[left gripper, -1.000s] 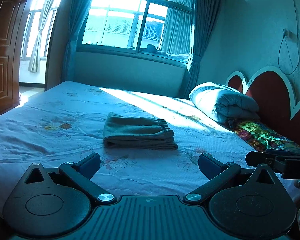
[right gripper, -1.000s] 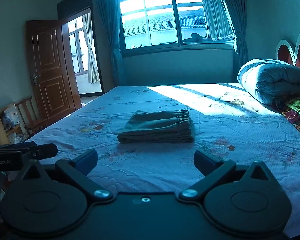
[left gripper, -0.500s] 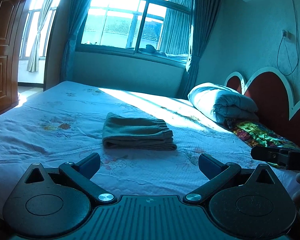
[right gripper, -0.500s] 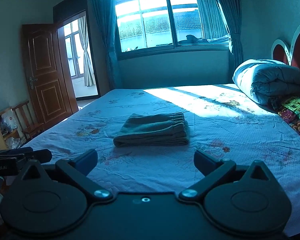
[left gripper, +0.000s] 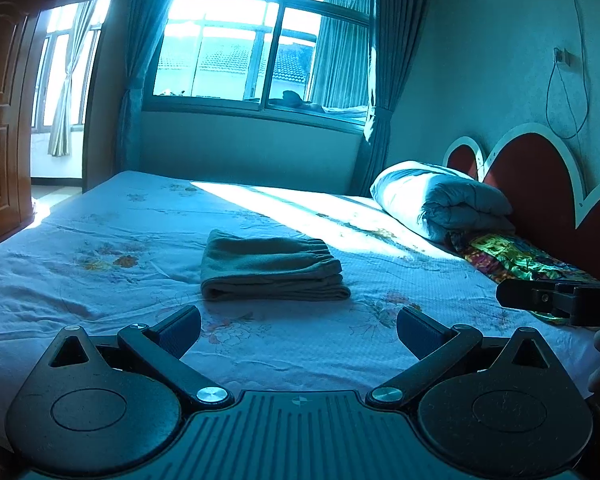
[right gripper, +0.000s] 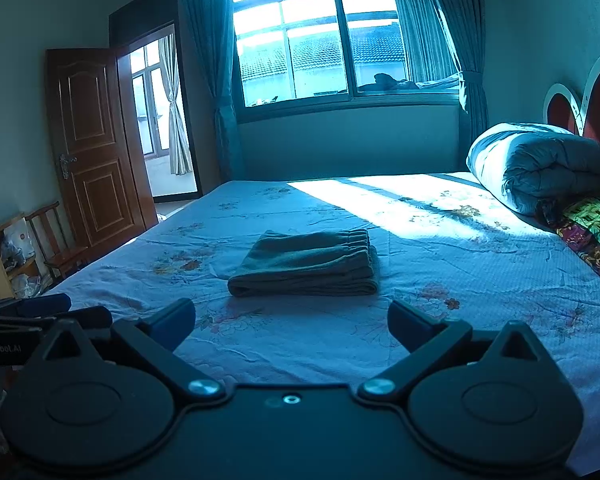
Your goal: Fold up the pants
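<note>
The olive-brown pants (left gripper: 270,270) lie folded in a compact stack on the bed's blue floral sheet (left gripper: 100,280), elastic waistband toward the window. They also show in the right wrist view (right gripper: 306,264). My left gripper (left gripper: 299,330) is open and empty, held back above the near edge of the bed, well short of the pants. My right gripper (right gripper: 291,322) is open and empty, likewise held back from the pants. Each gripper shows at the edge of the other's view: the right one (left gripper: 560,304) and the left one (right gripper: 40,314).
A rolled blue-white duvet (left gripper: 440,200) and a colourful pillow (left gripper: 516,258) lie by the red headboard (left gripper: 540,184) on the right. A wooden door (right gripper: 96,160), a chair (right gripper: 56,240) and a shelf (right gripper: 0,256) stand left of the bed. A curtained window (right gripper: 340,40) is behind.
Both grippers have drawn back slightly and tilted up from the bed. The folded pants have not moved. Both grippers stay open.
</note>
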The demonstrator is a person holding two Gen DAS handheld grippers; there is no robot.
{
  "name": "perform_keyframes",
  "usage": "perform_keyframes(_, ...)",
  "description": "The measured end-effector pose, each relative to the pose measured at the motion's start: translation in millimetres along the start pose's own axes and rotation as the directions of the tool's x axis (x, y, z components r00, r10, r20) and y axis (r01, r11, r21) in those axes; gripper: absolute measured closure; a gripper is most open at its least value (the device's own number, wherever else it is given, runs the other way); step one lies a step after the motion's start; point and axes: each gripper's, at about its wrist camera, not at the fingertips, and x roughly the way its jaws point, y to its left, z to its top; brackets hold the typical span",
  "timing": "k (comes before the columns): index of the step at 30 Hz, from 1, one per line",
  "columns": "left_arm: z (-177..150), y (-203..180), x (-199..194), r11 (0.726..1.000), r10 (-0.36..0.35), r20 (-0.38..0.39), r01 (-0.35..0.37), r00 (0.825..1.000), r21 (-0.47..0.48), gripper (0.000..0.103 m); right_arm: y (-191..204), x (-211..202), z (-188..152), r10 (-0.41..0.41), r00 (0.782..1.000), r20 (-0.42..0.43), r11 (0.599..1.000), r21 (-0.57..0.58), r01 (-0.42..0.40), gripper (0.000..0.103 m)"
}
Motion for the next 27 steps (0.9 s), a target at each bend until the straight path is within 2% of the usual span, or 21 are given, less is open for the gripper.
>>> perform_keyframes(27,0.7,-3.6,-1.9,1.000,-0.007,0.001,0.007,1.000,0.007,0.000,3.7,-0.6,-0.3,-0.002,1.000,0.000,1.000,-0.010,0.002,0.006)
